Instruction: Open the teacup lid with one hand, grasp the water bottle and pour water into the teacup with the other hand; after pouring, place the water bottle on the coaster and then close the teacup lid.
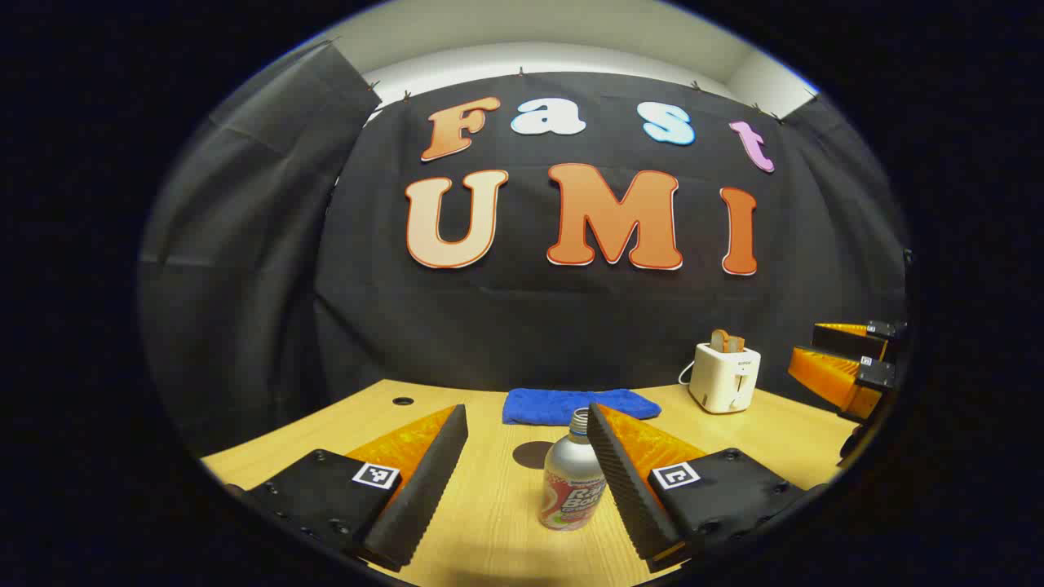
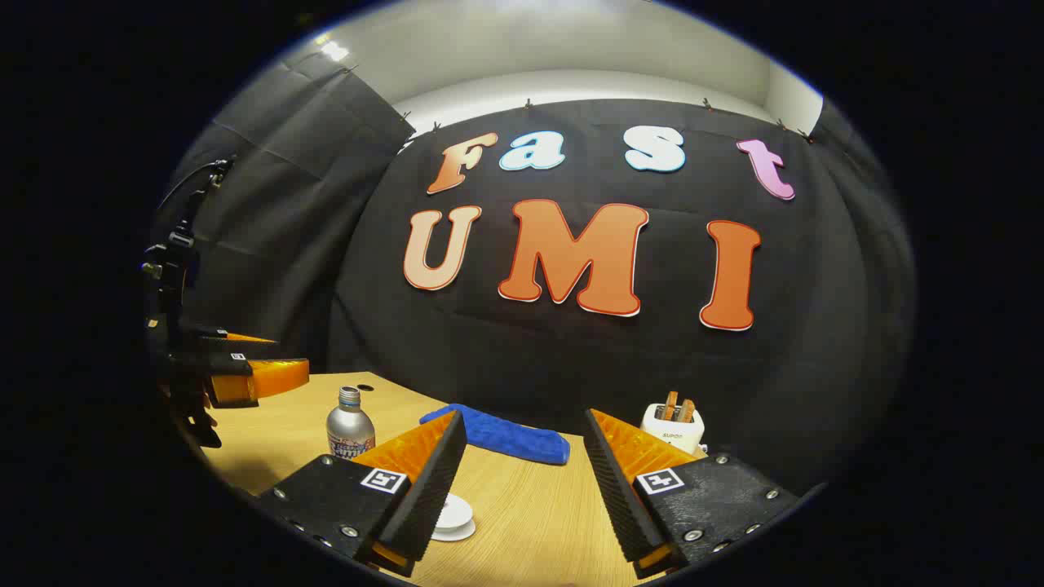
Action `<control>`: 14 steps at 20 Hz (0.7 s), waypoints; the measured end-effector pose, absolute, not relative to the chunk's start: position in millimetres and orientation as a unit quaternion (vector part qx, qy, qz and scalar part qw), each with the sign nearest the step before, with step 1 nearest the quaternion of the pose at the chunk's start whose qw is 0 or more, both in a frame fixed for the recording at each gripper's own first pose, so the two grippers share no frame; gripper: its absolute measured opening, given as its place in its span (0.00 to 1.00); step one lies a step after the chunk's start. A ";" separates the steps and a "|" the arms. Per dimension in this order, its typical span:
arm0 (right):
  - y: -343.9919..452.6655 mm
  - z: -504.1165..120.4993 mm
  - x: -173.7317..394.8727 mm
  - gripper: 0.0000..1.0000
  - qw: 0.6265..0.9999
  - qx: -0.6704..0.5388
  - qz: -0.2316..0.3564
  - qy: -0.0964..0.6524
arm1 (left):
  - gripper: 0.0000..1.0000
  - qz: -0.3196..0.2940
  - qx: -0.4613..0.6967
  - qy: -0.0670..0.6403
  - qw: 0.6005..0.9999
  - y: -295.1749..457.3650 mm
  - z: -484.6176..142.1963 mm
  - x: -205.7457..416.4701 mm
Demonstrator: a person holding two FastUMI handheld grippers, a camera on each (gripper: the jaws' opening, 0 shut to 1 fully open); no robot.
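Water bottle (image 1: 573, 473) stands between wide-open left gripper (image 1: 528, 465) fingers; right gripper (image 2: 522, 481), wide-open, overlooks teacup lid (image 2: 451, 517).

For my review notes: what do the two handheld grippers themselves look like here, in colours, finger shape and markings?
Both match. The left gripper has two wedge-shaped orange fingers faced with black ribbed pads, on black screwed base plates that each carry a small square black-and-white tag. The right gripper has the same fingers, plates and tags. From the side, the left gripper's orange fingers meet a black body with thin dark cables above it.
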State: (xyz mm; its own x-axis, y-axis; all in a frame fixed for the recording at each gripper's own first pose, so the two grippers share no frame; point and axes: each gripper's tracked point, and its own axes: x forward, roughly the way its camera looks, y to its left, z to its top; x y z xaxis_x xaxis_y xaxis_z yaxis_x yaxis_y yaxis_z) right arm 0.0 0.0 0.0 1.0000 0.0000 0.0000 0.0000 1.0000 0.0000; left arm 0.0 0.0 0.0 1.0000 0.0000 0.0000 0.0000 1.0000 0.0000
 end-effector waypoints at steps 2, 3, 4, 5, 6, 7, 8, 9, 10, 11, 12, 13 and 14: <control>0.4 3.4 -2.1 0.87 1.000 -0.001 -0.020 0.002 | 1.00 -0.008 -0.005 -0.016 1.000 1.0 8.6 3.5; -0.7 6.9 -3.5 0.87 0.999 -0.001 -0.032 -0.002 | 1.00 -0.023 -0.013 -0.021 0.999 -4.4 13.3 6.2; -2.1 7.4 -4.0 0.87 0.999 -0.001 -0.043 -0.002 | 0.98 -0.031 -0.009 -0.022 0.999 -5.0 14.3 10.4; -2.8 7.3 -5.0 0.87 0.999 -0.002 -0.052 -0.002 | 0.96 -0.039 -0.007 -0.021 0.999 -5.7 16.1 13.5; -2.8 6.9 -6.4 0.87 0.998 -0.002 -0.060 0.000 | 0.94 -0.048 -0.011 -0.021 0.999 -7.8 16.8 14.0; -2.5 7.3 -6.9 0.87 0.998 -0.004 -0.066 0.002 | 1.00 -0.059 -0.014 -0.022 0.998 -11.0 19.2 16.3; -3.2 7.8 -7.6 0.87 0.997 -0.005 -0.073 0.004 | 0.93 -0.065 -0.011 -0.019 0.998 -10.2 19.4 19.0; -0.7 9.4 -7.8 0.87 0.997 -0.005 -0.075 0.004 | 0.93 -0.075 -0.002 -0.016 0.997 -12.9 19.8 20.3; 2.4 10.6 -7.4 0.87 0.997 -0.004 -0.075 0.008 | 0.94 -0.081 0.001 -0.012 0.997 -13.4 19.4 20.9; 6.7 7.5 -6.8 0.87 0.997 -0.004 -0.072 0.014 | 0.94 -0.087 0.000 -0.004 0.996 -13.4 14.5 21.0; 9.7 6.8 -5.7 0.87 0.997 -0.004 -0.072 0.015 | 0.97 -0.092 0.001 0.003 0.996 -14.4 11.2 20.3; 13.5 5.6 -5.6 0.87 0.997 -0.004 -0.069 0.019 | 1.00 -0.094 0.005 0.005 0.996 -15.2 8.9 19.5; 19.5 4.2 -5.4 0.87 0.998 -0.001 -0.061 0.016 | 0.97 -0.090 0.013 0.002 0.996 -13.2 9.2 18.5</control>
